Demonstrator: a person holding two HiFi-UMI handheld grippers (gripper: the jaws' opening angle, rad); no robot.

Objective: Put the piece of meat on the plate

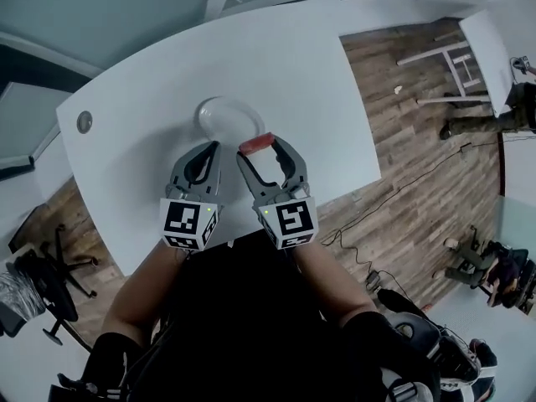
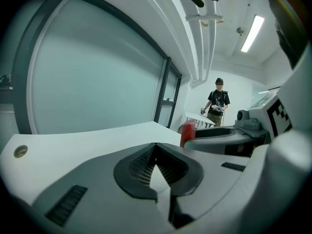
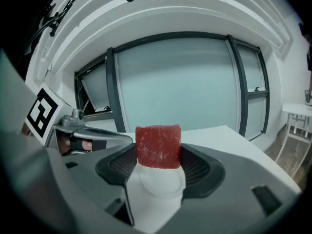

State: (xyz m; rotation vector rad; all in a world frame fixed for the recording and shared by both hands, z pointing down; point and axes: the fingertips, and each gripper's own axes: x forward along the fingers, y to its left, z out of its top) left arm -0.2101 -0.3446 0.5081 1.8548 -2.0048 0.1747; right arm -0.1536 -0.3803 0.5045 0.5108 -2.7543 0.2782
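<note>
A red block of meat (image 1: 256, 144) is clamped between the tips of my right gripper (image 1: 258, 146), held just off the near right rim of the white plate (image 1: 226, 117). In the right gripper view the meat (image 3: 158, 146) fills the gap between the jaws, with the plate (image 3: 161, 179) below it. My left gripper (image 1: 213, 146) is beside it to the left, jaws shut with nothing between them, its tips near the plate's near edge. The left gripper view shows the closed gripper (image 2: 156, 147) and the meat (image 2: 187, 130) to the right.
The white table (image 1: 285, 74) has a round grommet (image 1: 85, 121) at its left. Its right edge drops to wooden floor with cables (image 1: 394, 199). An office chair (image 1: 50, 275) stands lower left. A person (image 2: 217, 100) stands far off in the room.
</note>
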